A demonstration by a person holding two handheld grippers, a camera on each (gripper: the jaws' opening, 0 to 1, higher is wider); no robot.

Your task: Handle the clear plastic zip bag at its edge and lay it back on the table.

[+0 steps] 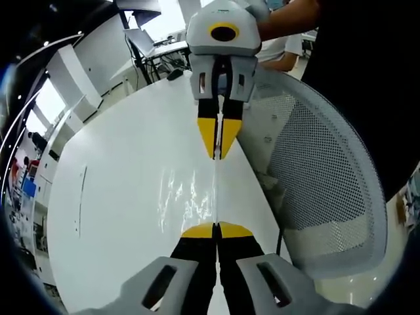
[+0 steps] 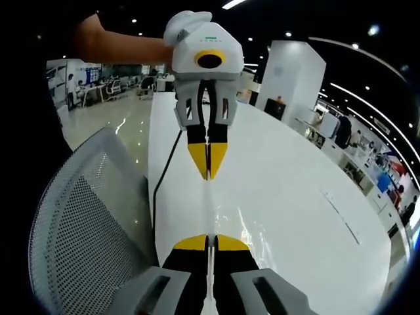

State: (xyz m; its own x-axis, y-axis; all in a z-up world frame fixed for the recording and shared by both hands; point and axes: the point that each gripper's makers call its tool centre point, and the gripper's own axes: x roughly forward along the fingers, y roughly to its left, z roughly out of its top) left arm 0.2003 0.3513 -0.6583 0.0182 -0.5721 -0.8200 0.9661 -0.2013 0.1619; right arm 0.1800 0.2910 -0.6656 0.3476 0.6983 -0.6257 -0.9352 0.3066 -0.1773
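White table (image 1: 118,197), one; mesh chair (image 1: 328,170), one. Left gripper view: left gripper (image 1: 216,231) and right gripper (image 1: 220,147) clamp one clear zip bag (image 1: 187,200), stretched between, outline faint. Right gripper view: same two grippers clamped; bag edge-on.

White table (image 1: 118,197), grey mesh chair (image 1: 321,177), glossy floor (image 2: 111,125), ceiling spotlights (image 2: 289,34)

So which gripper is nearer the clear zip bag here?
Neither: it is a tie. The left gripper is shut on one edge of the zip bag, the right gripper on the opposite edge.
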